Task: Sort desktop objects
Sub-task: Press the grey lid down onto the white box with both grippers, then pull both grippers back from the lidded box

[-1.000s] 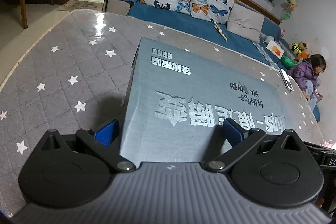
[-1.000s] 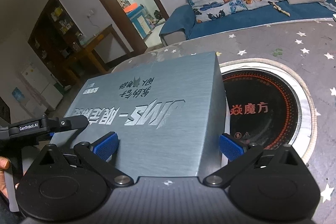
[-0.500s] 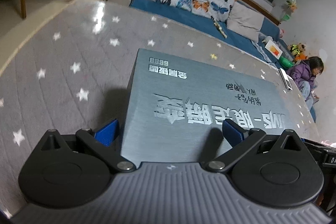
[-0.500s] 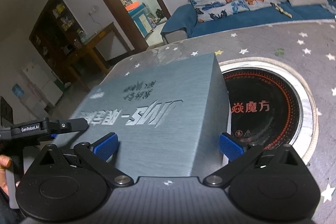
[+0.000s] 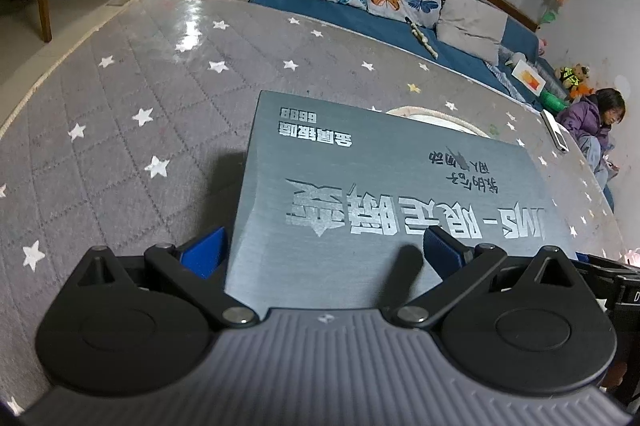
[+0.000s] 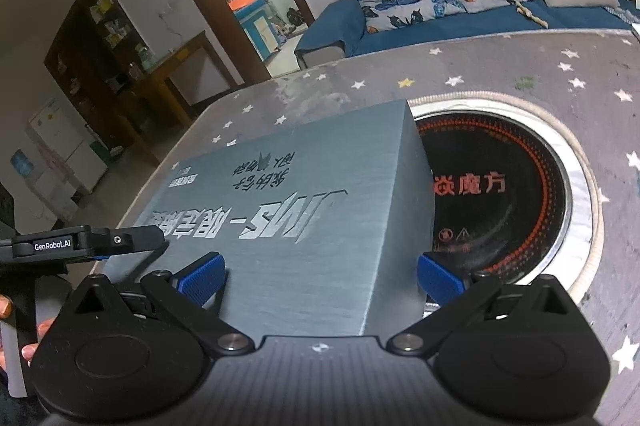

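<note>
A large grey box [image 5: 384, 194] with silver lettering fills the middle of both views; it also shows in the right wrist view [image 6: 288, 222]. My left gripper [image 5: 324, 258] has its jaws wide apart around the box's near left corner. My right gripper [image 6: 320, 278] has its jaws wide apart around the box's near right corner. Blue pads [image 6: 200, 278] sit beside the box's sides; I cannot tell whether they press it. The box sits low over the grey star-patterned table [image 5: 132, 130].
A round black induction cooktop [image 6: 508, 194] set into the table lies just right of the box. A white remote [image 5: 556, 130] lies at the table's far right edge. A blue sofa [image 5: 360, 14] and a seated child [image 5: 596, 122] are beyond the table.
The box has moved with both grippers toward the near side and lower over the table. More table shows beyond it.
</note>
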The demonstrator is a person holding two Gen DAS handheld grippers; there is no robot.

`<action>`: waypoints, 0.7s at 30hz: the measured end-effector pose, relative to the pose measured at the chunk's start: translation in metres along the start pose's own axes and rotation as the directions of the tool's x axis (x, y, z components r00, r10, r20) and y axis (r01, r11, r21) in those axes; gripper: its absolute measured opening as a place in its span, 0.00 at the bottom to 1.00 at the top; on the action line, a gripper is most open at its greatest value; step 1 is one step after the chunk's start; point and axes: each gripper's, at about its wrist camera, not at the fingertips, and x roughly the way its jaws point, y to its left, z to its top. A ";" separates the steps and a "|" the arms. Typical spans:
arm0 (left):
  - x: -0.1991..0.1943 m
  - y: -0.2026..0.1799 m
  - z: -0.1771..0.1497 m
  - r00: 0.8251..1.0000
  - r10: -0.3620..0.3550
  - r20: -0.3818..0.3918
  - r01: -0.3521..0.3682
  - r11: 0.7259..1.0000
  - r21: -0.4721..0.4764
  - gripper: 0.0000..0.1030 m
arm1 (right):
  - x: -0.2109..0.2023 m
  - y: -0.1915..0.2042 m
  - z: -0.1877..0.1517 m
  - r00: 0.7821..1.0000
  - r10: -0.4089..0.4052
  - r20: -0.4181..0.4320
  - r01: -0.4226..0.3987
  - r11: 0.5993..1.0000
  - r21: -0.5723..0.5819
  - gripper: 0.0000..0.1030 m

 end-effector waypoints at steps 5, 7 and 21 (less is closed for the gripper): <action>0.007 0.001 -0.005 1.000 0.006 -0.019 -0.006 1.000 -0.003 1.00 | 0.001 -0.004 -0.001 1.000 -0.003 -0.006 0.003 1.000 0.013 1.00; 0.009 0.001 -0.007 1.000 0.010 -0.024 -0.010 1.000 -0.001 1.00 | 0.002 -0.006 -0.003 1.000 -0.004 -0.007 0.004 1.000 0.018 1.00; 0.009 0.001 -0.014 0.999 0.023 -0.025 -0.022 1.000 0.019 1.00 | 0.003 -0.001 -0.010 1.000 -0.024 -0.004 0.024 0.999 -0.025 1.00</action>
